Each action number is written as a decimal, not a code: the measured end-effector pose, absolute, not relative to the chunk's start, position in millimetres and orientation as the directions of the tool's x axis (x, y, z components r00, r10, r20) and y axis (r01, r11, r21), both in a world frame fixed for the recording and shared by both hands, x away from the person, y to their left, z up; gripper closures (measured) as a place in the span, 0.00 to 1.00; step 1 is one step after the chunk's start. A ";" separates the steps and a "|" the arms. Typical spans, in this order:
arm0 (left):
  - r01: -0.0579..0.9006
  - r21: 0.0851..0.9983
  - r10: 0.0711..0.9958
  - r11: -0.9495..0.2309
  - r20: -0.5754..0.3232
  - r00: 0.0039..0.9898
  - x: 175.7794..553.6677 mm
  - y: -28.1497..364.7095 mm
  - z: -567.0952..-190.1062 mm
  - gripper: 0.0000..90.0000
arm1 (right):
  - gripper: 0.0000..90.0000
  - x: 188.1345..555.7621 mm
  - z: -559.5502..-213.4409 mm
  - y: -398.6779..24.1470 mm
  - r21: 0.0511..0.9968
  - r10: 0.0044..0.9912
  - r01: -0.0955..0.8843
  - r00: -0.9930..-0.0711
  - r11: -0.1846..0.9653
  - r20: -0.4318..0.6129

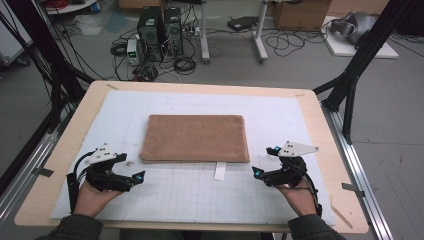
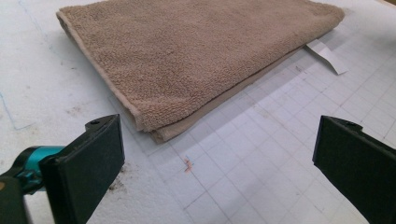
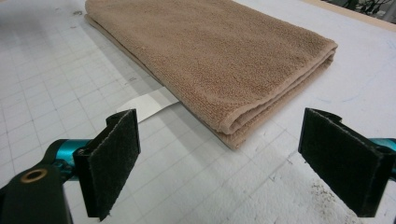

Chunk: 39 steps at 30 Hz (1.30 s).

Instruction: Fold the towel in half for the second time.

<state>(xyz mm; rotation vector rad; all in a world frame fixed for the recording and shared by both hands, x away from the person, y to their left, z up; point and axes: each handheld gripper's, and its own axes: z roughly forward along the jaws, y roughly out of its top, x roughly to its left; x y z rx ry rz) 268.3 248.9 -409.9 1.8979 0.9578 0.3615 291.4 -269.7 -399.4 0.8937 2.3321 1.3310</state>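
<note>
I hold the left gripper [image 1: 136, 178] at about 8 o'clock on the table [image 1: 320, 150], jaws spread wide and grasping nothing. The right gripper [image 1: 264, 162] is at about 4 o'clock, also released and empty. Between them and farther, at the centre of the white mat [image 1: 285, 112], lies the folded brown towel [image 1: 195, 138], flat. A white label [image 1: 220, 171] sticks out at its near edge, toward 6 o'clock.

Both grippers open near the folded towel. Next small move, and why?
Probably ease the left gripper and right gripper forward to the towel's near corners: both are open, apart from it, and each faces a corner.
</note>
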 end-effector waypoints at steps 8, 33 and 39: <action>0.472 0.848 0.751 -0.242 -0.145 0.645 262.6 252.4 -410.9 0.02 | 0.13 283.1 -399.9 -273.7 0.858 0.647 0.359 -0.762 0.367 0.042; 0.468 0.852 0.750 -0.233 -0.149 0.644 243.0 258.8 -414.2 0.02 | 0.13 257.3 -403.6 -298.4 0.860 0.655 0.355 -0.755 0.366 0.032; 0.467 0.852 0.748 -0.236 -0.148 0.647 242.6 259.1 -413.1 0.02 | 0.13 255.0 -406.4 -305.2 0.860 0.667 0.369 -0.744 0.353 0.046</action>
